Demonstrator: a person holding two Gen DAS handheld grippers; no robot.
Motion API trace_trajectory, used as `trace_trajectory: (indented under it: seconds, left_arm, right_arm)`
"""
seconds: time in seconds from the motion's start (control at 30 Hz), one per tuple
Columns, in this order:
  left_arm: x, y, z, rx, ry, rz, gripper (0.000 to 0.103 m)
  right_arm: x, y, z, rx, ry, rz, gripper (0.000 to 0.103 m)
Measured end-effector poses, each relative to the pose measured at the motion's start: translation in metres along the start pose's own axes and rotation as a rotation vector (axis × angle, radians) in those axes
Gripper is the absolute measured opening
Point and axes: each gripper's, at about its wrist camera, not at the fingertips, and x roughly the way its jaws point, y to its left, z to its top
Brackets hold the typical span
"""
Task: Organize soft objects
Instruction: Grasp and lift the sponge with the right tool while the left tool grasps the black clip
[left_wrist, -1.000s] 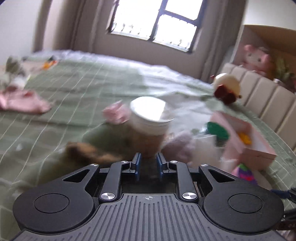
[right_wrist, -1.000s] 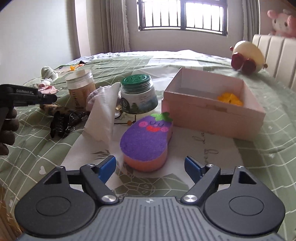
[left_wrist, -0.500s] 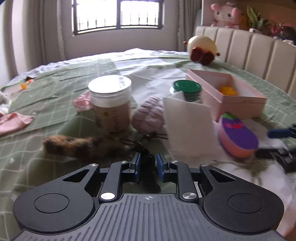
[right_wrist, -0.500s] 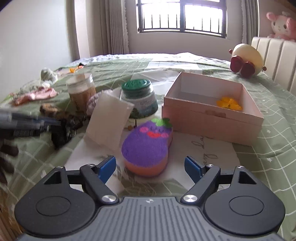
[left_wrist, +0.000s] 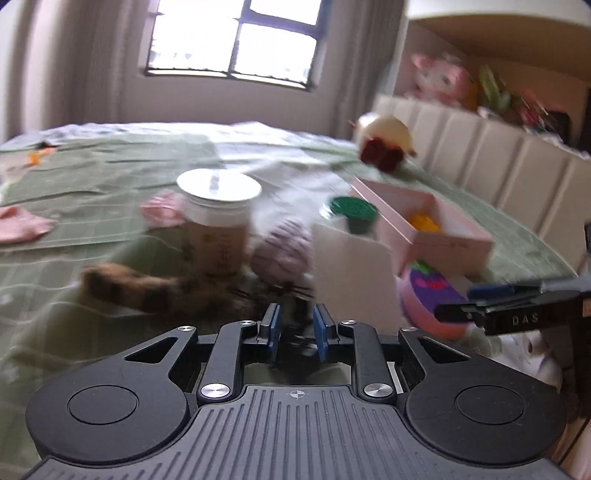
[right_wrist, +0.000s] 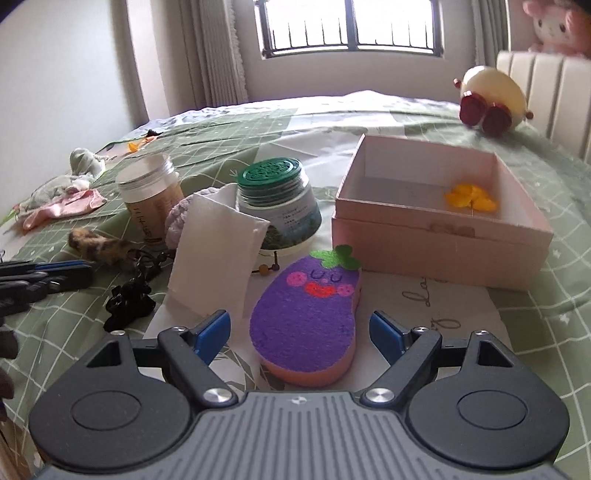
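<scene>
Sponge (right_wrist: 308, 314): coarse purple foam over smooth orange. Box (right_wrist: 439, 243): matt pink card. Green-lidded jar (right_wrist: 277, 206): glossy, with a ribbed plastic lid. Bedspread (right_wrist: 554, 314): soft matt cloth. Tail (right_wrist: 99, 245): fuzzy fur

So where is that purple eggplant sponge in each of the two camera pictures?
Left wrist view: the eggplant sponge sits at the right, partly behind the right gripper reaching in from that side.
Right wrist view: the eggplant sponge lies low in the centre, just ahead of the open right gripper.
Shared landmark: the pink box lies just beyond the sponge in both.
</scene>
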Motion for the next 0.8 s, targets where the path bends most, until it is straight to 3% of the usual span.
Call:
trace_trajectory:
  seconds: [0.03,0.13,0.23,0.43,0.53,0.63,0.67,0.73,0.8]
  left_arm:
    - [0.007,-0.007,0.001,0.070,0.030,-0.002,0.023]
    - [0.028,-0.031,-0.004,0.338,0.094,0.121,0.028]
    - [0.038,-0.036,-0.007,0.445,0.109,0.167,0.032]
    - [0.053,-0.014,0.005,0.320,0.130,0.175,0.035]
    - [0.055,-0.005,0.006,0.254,0.129,0.139,0.034]
    - [0.057,-0.003,0.004,0.244,0.145,0.115,0.045]
    - [0.060,0.000,0.001,0.234,0.185,0.105,0.044]
    - [0.063,0.007,-0.004,0.184,0.191,0.091,0.046]
    - [0.059,0.013,-0.004,0.132,0.166,0.089,0.043]
  right_arm:
    - [-0.002,0.002,0.000,-0.015,-0.004,-0.001,0.083]
    - [-0.005,0.006,-0.001,-0.066,-0.012,-0.021,0.083]
    - [-0.003,0.006,0.000,-0.084,-0.007,-0.034,0.083]
    - [0.011,0.010,0.007,-0.072,0.007,-0.027,0.083]
    - [0.025,0.013,0.011,-0.084,0.032,-0.048,0.084]
    - [0.044,0.008,0.015,-0.047,0.083,-0.048,0.084]
    - [0.049,0.004,0.016,-0.018,0.096,-0.037,0.084]
    - [0.049,-0.002,0.015,0.027,0.103,-0.019,0.070]
    - [0.040,-0.002,0.014,0.018,0.095,-0.015,0.070]
